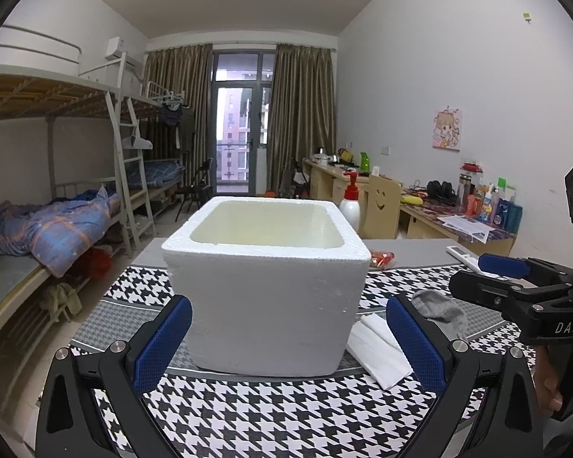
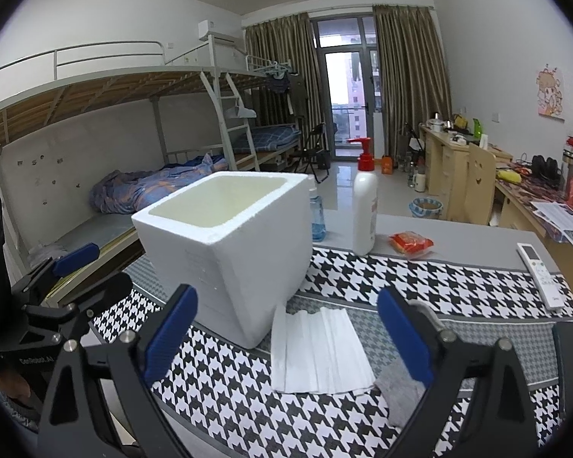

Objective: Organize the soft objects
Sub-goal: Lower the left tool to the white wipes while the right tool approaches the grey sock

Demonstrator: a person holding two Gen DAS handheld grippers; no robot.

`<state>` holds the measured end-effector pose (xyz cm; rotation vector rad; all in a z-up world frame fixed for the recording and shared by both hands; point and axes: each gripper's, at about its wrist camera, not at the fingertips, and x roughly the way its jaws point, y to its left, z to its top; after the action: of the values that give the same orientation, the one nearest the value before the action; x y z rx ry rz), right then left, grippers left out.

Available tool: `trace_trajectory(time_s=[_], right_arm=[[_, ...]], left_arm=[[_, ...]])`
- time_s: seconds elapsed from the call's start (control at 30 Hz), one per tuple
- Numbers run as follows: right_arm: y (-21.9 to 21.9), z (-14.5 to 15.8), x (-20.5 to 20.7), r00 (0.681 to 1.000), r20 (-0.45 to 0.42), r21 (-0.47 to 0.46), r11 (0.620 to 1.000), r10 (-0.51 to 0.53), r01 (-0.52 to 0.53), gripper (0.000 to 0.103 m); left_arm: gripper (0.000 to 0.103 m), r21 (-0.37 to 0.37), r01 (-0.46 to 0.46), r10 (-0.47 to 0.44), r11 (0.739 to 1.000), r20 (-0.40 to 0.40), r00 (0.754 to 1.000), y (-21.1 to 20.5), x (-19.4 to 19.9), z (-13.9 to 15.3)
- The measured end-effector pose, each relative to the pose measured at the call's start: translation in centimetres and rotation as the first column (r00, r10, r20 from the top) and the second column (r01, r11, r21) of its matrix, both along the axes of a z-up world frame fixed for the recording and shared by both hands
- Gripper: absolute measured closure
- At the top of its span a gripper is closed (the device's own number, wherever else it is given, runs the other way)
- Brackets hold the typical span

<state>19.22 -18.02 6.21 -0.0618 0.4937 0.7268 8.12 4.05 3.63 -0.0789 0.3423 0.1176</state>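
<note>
A white foam box (image 1: 267, 290) stands open-topped on the houndstooth cloth (image 1: 256, 420); it also shows in the right wrist view (image 2: 229, 252). A folded white cloth (image 2: 317, 351) lies flat to its right, also seen in the left wrist view (image 1: 378, 347). A grey sock (image 2: 401, 393) lies right of the cloth, by my right gripper's right finger; it shows too in the left wrist view (image 1: 443, 309). My left gripper (image 1: 288, 347) is open and empty, facing the box. My right gripper (image 2: 286, 337) is open and empty above the white cloth.
A white pump bottle (image 2: 365, 210), a small blue bottle (image 2: 317, 213), a red snack packet (image 2: 410, 243) and a white remote (image 2: 542, 274) sit on the grey table behind the cloth. Bunk beds stand left, desks right.
</note>
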Motion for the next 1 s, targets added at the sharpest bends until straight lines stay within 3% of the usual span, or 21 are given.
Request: trace_trajectory(time_s=[1.0], right_arm=[[-4.4, -1.0, -0.4, 0.993, -0.022, -0.014, 0.993, -0.114, 0.114, 0.006]], left_arm=[[0.001, -0.013, 0.136, -0.136, 0.991, -0.048, 0.99, -3.7, 1.6, -1.6]])
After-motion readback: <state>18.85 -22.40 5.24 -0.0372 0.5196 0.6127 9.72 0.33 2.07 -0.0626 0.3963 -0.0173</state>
